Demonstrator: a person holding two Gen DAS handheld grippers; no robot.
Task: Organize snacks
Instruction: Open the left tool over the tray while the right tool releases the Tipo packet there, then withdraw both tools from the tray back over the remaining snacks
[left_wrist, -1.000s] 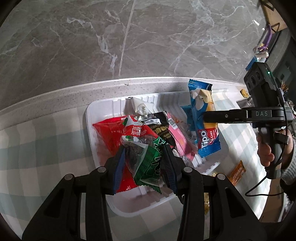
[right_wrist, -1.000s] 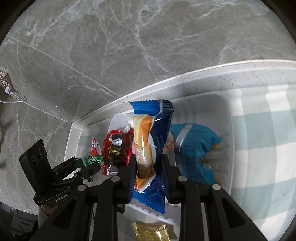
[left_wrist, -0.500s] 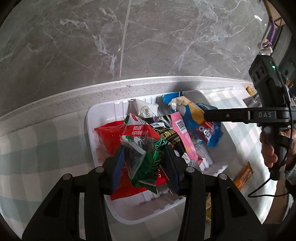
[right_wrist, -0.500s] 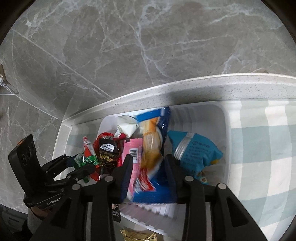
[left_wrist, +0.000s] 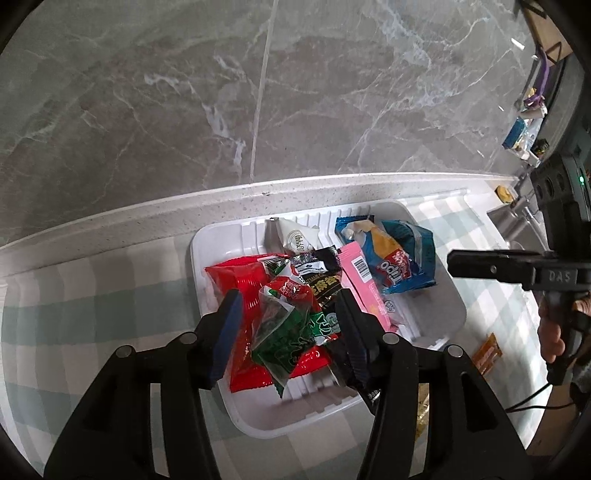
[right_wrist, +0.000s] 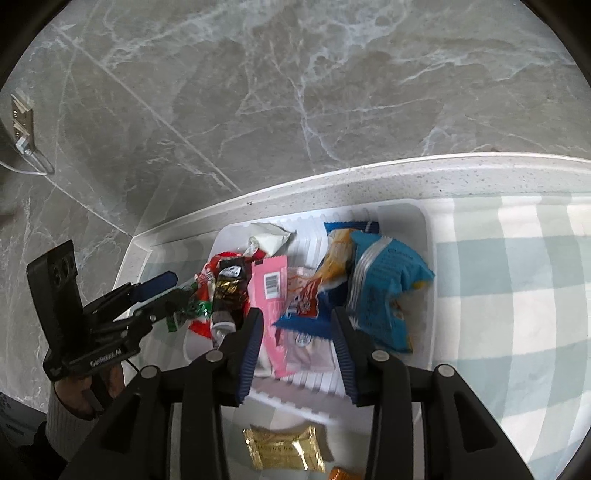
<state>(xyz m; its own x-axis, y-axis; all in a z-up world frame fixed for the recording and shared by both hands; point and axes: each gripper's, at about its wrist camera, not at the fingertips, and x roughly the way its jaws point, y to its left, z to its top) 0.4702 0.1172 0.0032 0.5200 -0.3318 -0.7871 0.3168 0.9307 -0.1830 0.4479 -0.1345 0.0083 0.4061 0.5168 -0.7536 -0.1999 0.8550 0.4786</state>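
Observation:
A white tray (left_wrist: 439, 306) on the checked cloth holds several snack packets. My left gripper (left_wrist: 290, 321) is open above the tray's near side; a green and red packet (left_wrist: 291, 325) lies loose between its fingers on a red bag (left_wrist: 240, 280). My right gripper (right_wrist: 297, 332) is open over the tray (right_wrist: 421, 221), above the blue Tipo cake packet (right_wrist: 314, 291) that lies beside a light blue bag (right_wrist: 384, 288) and a pink packet (right_wrist: 271, 288). The Tipo packet (left_wrist: 391, 258) also shows in the left wrist view.
A gold packet (right_wrist: 284, 448) lies on the cloth in front of the tray, with an orange packet (left_wrist: 487, 350) to its right. A speckled counter ledge (left_wrist: 332, 184) and grey marble wall stand behind. Clutter sits at the far right.
My right gripper opened and let the Tipo packet drop into the tray, then drew back. My left gripper opened and the green packet settled onto the red bag.

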